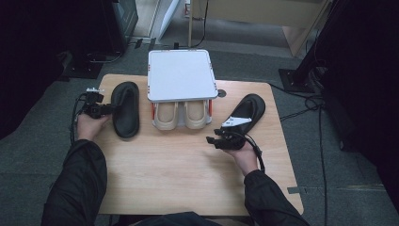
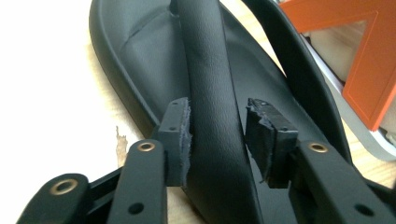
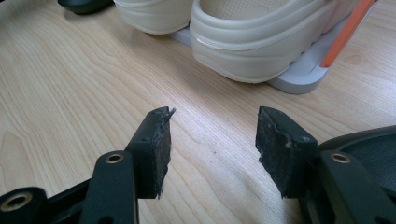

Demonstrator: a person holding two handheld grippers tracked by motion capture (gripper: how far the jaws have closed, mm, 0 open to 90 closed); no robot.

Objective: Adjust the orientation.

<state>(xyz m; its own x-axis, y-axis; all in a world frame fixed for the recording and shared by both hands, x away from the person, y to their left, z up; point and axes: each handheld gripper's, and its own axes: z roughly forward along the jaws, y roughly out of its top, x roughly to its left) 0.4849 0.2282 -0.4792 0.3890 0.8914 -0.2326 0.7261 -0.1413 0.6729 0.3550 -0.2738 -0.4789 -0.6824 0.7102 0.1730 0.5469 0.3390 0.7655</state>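
Reaching in from below on dark-sleeved forearms, one on each side. Left gripper (image 1: 101, 109) pointing inward, jaws standing partly apart — left pad seemingly touching what sits between them. Right gripper (image 1: 217, 140) resting low, jaws standing wide apart — holding nothing.

We find no text, label, brand, number or sign that we can read in any of the three views.
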